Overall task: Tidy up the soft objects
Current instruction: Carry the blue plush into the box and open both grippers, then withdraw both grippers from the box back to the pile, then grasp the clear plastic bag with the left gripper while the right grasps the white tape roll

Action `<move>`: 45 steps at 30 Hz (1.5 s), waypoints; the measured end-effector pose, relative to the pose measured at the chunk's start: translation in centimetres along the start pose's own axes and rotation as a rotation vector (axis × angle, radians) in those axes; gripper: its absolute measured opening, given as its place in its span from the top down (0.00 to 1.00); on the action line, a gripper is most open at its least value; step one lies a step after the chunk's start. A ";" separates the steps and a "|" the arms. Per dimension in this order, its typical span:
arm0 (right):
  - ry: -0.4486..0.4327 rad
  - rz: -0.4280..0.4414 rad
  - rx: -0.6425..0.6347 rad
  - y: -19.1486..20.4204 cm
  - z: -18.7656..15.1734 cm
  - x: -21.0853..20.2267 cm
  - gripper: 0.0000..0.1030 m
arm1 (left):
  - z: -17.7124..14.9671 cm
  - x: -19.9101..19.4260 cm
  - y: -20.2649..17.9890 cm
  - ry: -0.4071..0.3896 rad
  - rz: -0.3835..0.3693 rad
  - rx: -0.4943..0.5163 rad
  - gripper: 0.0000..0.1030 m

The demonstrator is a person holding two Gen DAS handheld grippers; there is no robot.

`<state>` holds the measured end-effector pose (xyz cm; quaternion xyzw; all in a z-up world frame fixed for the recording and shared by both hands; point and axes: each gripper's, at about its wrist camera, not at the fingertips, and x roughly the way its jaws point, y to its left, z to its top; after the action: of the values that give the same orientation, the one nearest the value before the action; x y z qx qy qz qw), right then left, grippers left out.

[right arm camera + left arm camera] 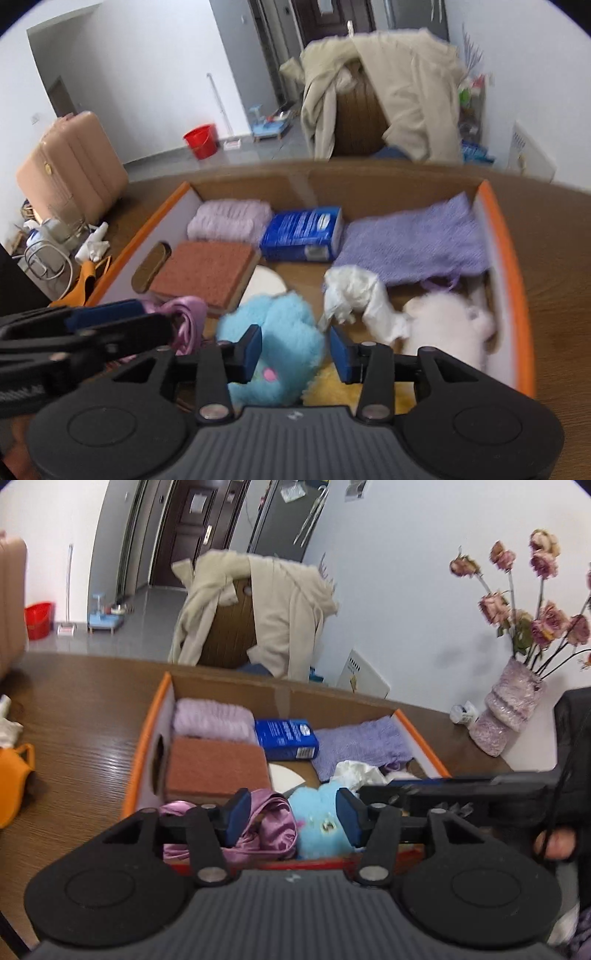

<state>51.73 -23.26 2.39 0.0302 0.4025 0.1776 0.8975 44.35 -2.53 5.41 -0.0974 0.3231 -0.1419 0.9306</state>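
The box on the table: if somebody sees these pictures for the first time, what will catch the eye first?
First the orange-edged box, open and full of soft things. At its near edge a blue plush lies between the open fingers of the right gripper, with pink satin to its left by the left gripper. Behind them lie a brown pad, a blue pack and a purple cloth.
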 end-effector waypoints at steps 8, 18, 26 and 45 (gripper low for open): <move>-0.159 -0.041 -0.048 1.1 0.4 -11.8 0.47 | 0.0 -9.0 -1.7 -0.090 0.046 0.100 0.29; -0.278 -0.070 -0.074 2.9 -3.7 -22.3 0.38 | -1.9 -18.3 -4.5 -0.196 0.059 0.148 0.10; -0.371 -0.059 -0.130 5.2 -10.8 -28.5 0.23 | -7.9 -24.3 -6.0 -0.309 0.121 0.162 0.00; -0.385 -0.139 -0.100 9.4 -30.1 -28.5 0.07 | -21.9 -28.7 -4.3 -0.374 0.268 0.145 0.00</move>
<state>9.42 -26.92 4.29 -0.0089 0.2155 0.1257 0.9683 8.15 0.83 6.16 -0.0111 0.1442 -0.0193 0.9893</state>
